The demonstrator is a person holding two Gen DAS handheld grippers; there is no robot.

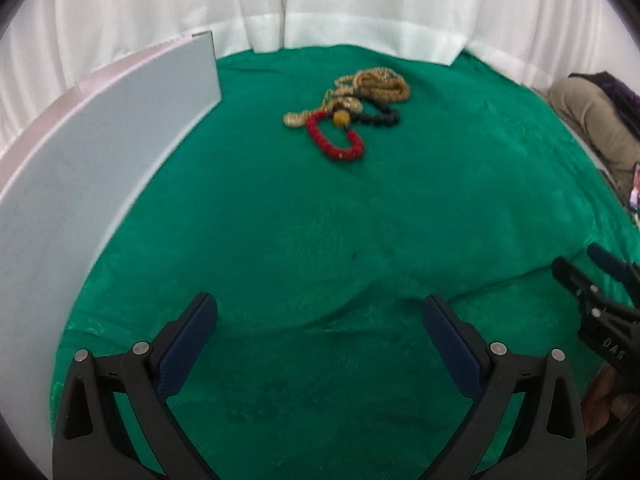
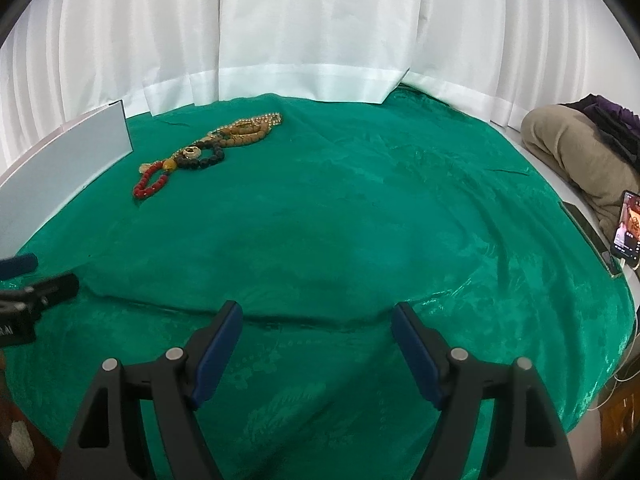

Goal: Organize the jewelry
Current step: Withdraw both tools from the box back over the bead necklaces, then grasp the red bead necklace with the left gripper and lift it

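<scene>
A heap of jewelry lies on the green cloth [image 1: 320, 220]: a red bead bracelet [image 1: 335, 139], a black bead bracelet [image 1: 382, 117] and gold and tan bead strings [image 1: 378, 86]. The heap shows in the right wrist view too, with the red bracelet [image 2: 150, 185], the black one [image 2: 204, 158] and the tan strings [image 2: 248, 130]. My left gripper [image 1: 320, 312] is open and empty, well short of the heap. My right gripper [image 2: 318, 318] is open and empty, far right of the heap. The right gripper also shows at the left view's right edge [image 1: 588, 272].
A long white box [image 1: 100, 152] stands along the left of the cloth, also in the right wrist view [image 2: 68, 160]. White curtains [image 2: 320, 40] hang behind. A person's knee [image 2: 576, 148] and a lit phone [image 2: 628, 228] are at the right edge.
</scene>
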